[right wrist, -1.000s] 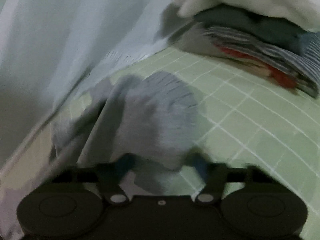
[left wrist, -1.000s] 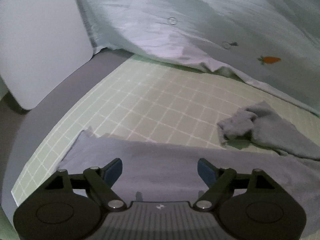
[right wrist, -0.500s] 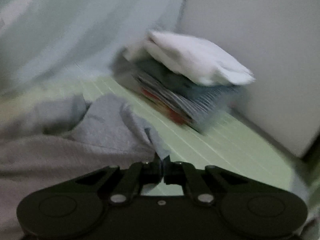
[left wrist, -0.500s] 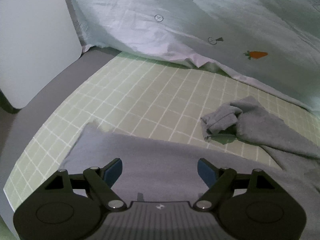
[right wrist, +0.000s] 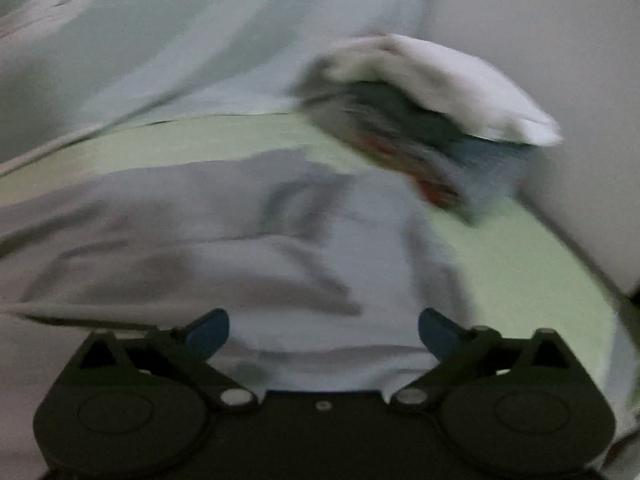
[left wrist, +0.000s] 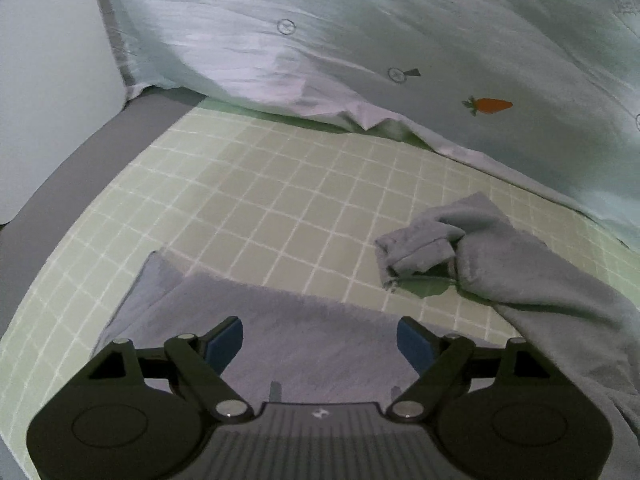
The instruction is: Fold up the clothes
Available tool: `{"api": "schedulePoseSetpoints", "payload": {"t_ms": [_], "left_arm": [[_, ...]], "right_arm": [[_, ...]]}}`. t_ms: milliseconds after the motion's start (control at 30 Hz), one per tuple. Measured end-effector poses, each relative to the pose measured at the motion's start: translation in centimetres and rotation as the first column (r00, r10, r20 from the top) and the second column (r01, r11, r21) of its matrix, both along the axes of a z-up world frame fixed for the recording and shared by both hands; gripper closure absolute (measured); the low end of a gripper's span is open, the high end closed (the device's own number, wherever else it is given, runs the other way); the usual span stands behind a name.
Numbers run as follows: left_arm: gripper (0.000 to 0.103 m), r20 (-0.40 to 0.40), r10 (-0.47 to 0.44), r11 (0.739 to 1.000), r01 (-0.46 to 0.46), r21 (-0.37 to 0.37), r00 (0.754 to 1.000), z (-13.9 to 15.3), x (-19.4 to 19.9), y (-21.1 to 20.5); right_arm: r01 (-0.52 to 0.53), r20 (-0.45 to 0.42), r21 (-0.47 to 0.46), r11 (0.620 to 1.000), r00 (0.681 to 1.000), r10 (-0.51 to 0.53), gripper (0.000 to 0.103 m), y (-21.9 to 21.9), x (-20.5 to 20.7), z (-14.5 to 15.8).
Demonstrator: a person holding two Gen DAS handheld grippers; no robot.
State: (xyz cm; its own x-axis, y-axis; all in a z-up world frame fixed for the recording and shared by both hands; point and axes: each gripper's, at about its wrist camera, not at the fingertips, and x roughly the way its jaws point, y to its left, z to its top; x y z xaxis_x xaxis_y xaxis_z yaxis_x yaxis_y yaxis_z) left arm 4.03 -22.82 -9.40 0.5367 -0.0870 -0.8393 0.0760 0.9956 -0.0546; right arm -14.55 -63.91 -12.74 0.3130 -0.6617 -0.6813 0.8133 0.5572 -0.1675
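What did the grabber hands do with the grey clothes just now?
The right gripper, shut on the grey garment half a second ago, has opened and let it go. The left gripper stayed open above the garment, and the folded pile stayed put.

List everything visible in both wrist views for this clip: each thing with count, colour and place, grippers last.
grey garment: one, grey, spread on the mat under both grippers; a bunched sleeve lies to the right in the left wrist view.
checked mat: one, pale green with white grid lines, under the garment.
quilt: one, pale blue-green with small carrot prints, along the far edge of the mat.
clothes stack: one, white piece on top, dark, striped and red layers below, blurred, far right end of the mat.
wall panel: white, at the left.
left hand-held gripper: one, black with blue pads, open above the garment.
right hand-held gripper: one, black with blue pads, open above the garment.
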Motion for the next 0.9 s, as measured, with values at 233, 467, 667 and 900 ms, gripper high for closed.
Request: {"api": "schedulePoseSetpoints", "payload": {"t_ms": [233,467,667,900], "left_arm": [[0.014,-0.046,-0.065,0.998,0.066,0.016,0.997,-2.4,3.2,-1.7],[0.014,-0.064,-0.114,0.992,0.117,0.038,0.991,-5.7,6.1,-4.5],[0.017,-0.027,-0.162,0.985,0.163,0.058,0.987,-7.6,8.3,-7.7],[0.095,-0.039,-0.056,0.998,0.056,0.0,0.998,-8.3,9.6,-7.4]], "right_arm": [[-0.144,-0.016,0.117,0.983,0.989,0.147,0.0,2.1,6.6,-3.5],[-0.129,0.072,0.053,0.99,0.99,0.125,0.0,2.1,7.2,-5.0],[-0.133,0.171,0.017,0.991,0.977,0.128,0.0,2.0,6.2,-6.1],[-0.133,0.174,0.007,0.991,0.976,0.129,0.0,2.0,6.4,-6.2]]}}
